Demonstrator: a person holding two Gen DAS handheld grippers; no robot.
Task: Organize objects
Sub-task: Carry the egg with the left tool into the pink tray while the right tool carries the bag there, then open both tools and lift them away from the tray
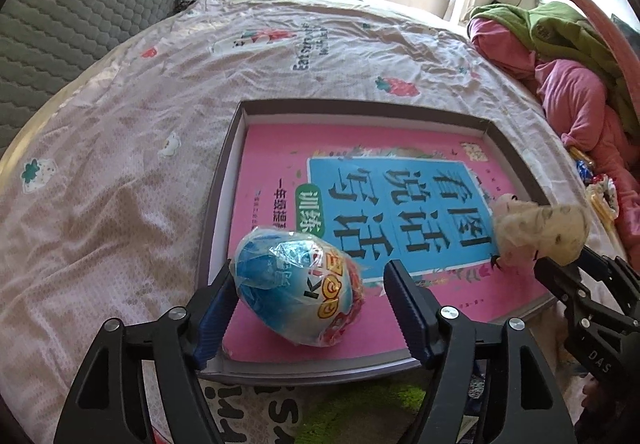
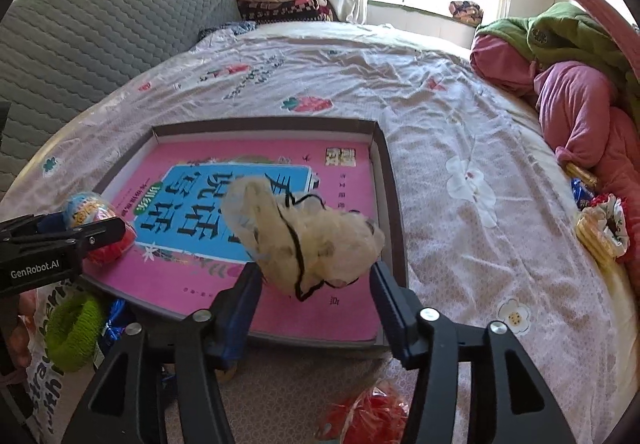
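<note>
1. Left gripper fingers spread wide around the wrapped toy egg, gripping nothing; egg rests on the pink book in the tray.
2. Right gripper equally wide; fluffy plush lies between, whether touched I cannot tell.
3. Judgement: two items boxed; green ring, red packet outside the tray remain.
4. Tray's far half free; walls low.
</note>
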